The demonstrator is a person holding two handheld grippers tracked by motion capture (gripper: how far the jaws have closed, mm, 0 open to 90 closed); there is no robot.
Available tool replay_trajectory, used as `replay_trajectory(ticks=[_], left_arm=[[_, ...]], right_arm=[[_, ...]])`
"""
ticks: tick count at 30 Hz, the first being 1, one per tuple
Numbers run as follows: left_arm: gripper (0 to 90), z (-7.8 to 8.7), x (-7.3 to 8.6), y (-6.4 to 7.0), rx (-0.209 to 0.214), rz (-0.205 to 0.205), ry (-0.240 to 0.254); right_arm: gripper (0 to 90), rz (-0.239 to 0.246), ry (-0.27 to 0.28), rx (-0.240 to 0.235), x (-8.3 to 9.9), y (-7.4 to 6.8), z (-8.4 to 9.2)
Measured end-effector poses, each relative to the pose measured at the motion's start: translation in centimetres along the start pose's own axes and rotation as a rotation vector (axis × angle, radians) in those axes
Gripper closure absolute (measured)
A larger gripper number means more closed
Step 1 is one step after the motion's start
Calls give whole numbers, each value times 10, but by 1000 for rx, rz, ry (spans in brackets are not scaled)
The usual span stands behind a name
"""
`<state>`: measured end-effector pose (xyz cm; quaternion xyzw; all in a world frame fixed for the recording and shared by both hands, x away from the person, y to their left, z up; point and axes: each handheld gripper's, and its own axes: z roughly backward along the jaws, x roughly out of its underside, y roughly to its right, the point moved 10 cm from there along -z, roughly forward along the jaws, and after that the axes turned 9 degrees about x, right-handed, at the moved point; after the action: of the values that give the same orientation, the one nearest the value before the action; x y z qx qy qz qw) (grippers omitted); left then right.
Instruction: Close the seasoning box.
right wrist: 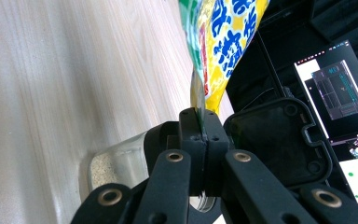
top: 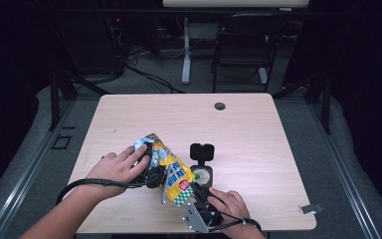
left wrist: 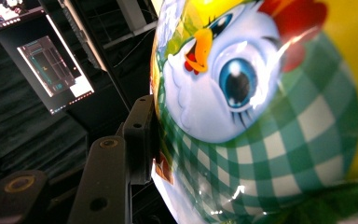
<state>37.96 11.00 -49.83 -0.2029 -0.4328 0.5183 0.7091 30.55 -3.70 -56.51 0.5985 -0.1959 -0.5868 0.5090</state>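
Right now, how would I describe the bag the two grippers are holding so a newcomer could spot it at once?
Look at the near edge of the wooden table, between the person's two hands. The snack bag hangs there over a clear jar with a black flip lid. It is the one colourful thing: yellow, with green-and-white checks and a cartoon chicken.

Right gripper (right wrist: 200, 140) jaws pinched on snack bag (right wrist: 219, 46) edge, clear jar (right wrist: 116, 165) beneath, wooden table (right wrist: 51, 93)

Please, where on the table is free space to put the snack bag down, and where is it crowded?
The table is bare behind the snack bag, up to the round grommet hole, and right of the open-lidded glass jar, before the metal clip. The front middle is crowded with both hands.
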Motion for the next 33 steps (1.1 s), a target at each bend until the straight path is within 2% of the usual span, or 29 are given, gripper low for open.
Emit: replay_trajectory(ticks=[33], left_arm=[[559, 5, -3, -10, -9, -50, -23]], right_arm=[[900, -13, 2, 8, 1, 1, 0]])
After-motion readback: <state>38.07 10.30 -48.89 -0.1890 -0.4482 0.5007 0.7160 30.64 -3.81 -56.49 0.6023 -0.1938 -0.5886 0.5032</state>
